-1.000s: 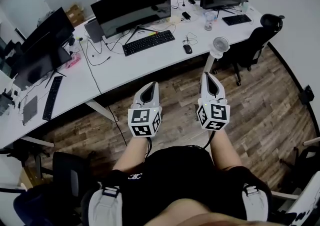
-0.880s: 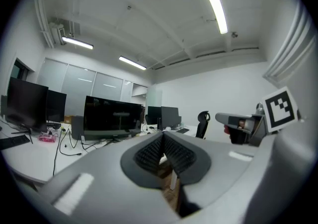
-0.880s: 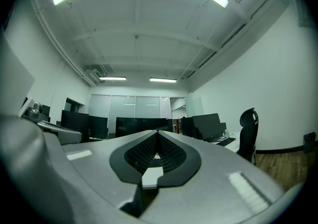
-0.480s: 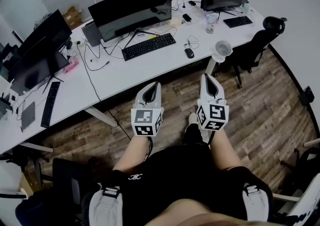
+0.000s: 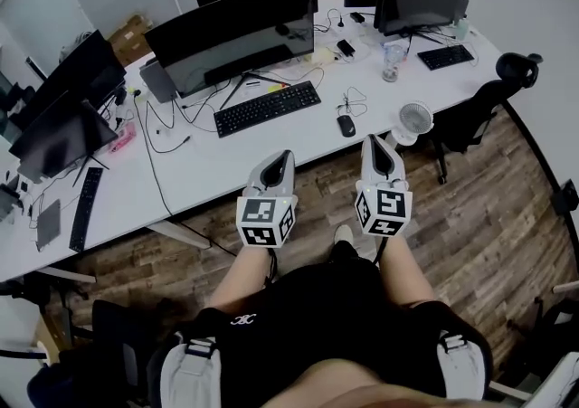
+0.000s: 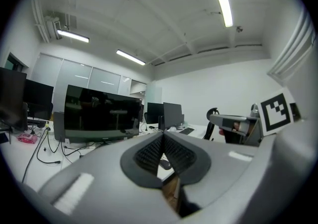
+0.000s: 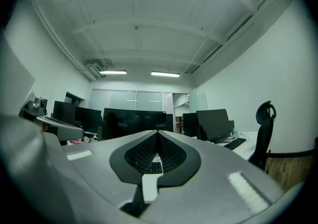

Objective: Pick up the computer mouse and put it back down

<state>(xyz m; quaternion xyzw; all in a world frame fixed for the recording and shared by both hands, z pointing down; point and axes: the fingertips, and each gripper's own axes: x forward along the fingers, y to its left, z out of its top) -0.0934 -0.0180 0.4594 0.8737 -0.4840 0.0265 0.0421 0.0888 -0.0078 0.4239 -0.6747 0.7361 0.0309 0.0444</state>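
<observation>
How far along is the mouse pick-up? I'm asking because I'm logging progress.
Done: nothing; the mouse lies untouched on the desk, right of the keyboard. In hand: the left gripper and right gripper are both shut and empty, held in front of the desk, away from the mouse. Left: reach the mouse, grip it, lift it, set it back down.

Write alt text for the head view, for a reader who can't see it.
Seen from above, a person holds the left gripper and right gripper side by side, both shut and empty, near the edge of a white desk. The black computer mouse lies untouched on the desk, right of a keyboard that sits before a wide monitor.
</observation>
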